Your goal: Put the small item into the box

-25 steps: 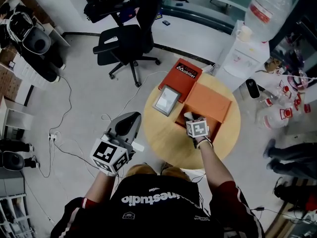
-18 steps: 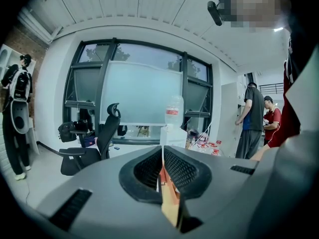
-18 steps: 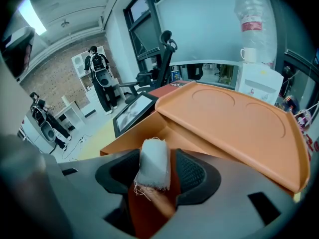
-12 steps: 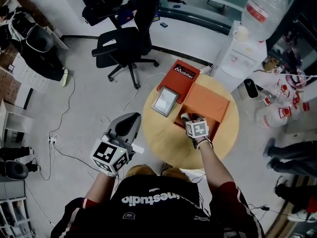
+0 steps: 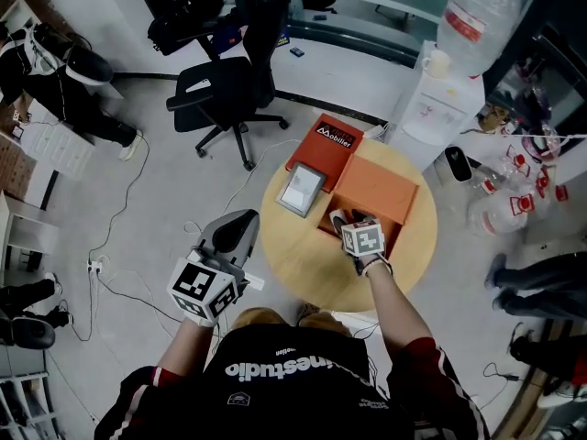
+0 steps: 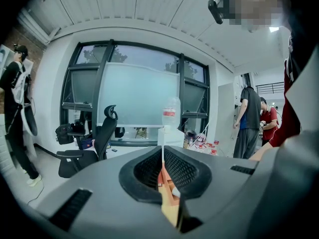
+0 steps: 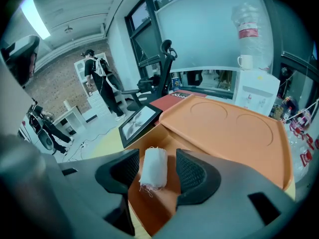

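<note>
Our right tool point(image 7: 157, 177), jaws just opened, stands wide around the cloth roll point(image 7: 153, 166), released inside the box point(image 7: 149, 210); left tool point(image 6: 163, 172) closed, idle.

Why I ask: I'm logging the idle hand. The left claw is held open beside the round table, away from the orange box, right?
Not open: the left claw is shut, jaws together with only a thin slit between, as the left gripper view shows. It is beside the round table, away from the orange box.
</note>
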